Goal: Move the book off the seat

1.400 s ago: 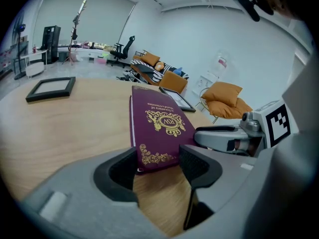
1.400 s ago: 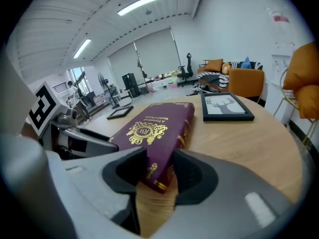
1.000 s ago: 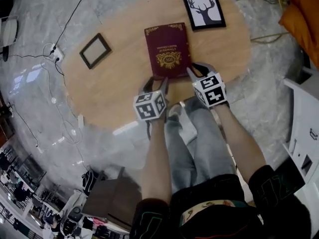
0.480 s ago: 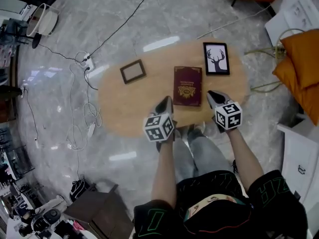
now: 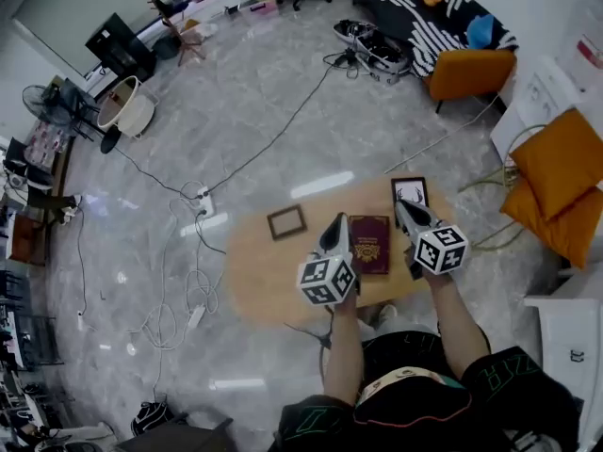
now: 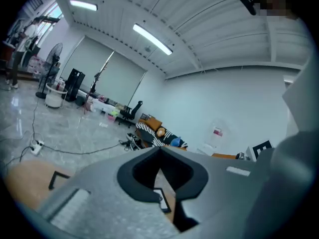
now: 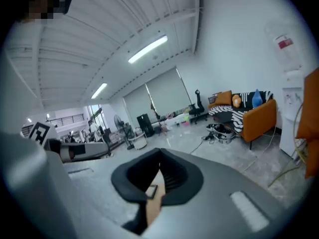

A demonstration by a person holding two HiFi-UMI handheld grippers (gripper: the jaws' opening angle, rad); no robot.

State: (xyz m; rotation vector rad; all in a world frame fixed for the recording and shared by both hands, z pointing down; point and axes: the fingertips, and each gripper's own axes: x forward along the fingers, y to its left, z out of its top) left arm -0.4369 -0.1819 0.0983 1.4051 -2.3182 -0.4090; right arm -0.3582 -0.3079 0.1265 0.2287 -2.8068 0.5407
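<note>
The book, dark red with a gold emblem on its cover, lies flat on the oval wooden desk, towards its right half. It is held by neither tool. On the desk to the left of the book lies an empty frame, and at the far right edge lies a deer picture, just beyond the book's far right corner.

Both tongs are raised above the desk on the near side and point away from the person. In the head view the left tongs overlap the book's left edge and the right tongs cross the near part of the deer picture, so the book shows between the two.

The left gripper view shows the left tongs pressed together with nothing between them. In the right gripper view the right tongs have just been closing and now meet tip to tip, also empty.

The desk stands on a grey marbled floor. Cables trail over the floor to the left of it, orange cushions lie to the right, and a striped sofa stands at the far side.
</note>
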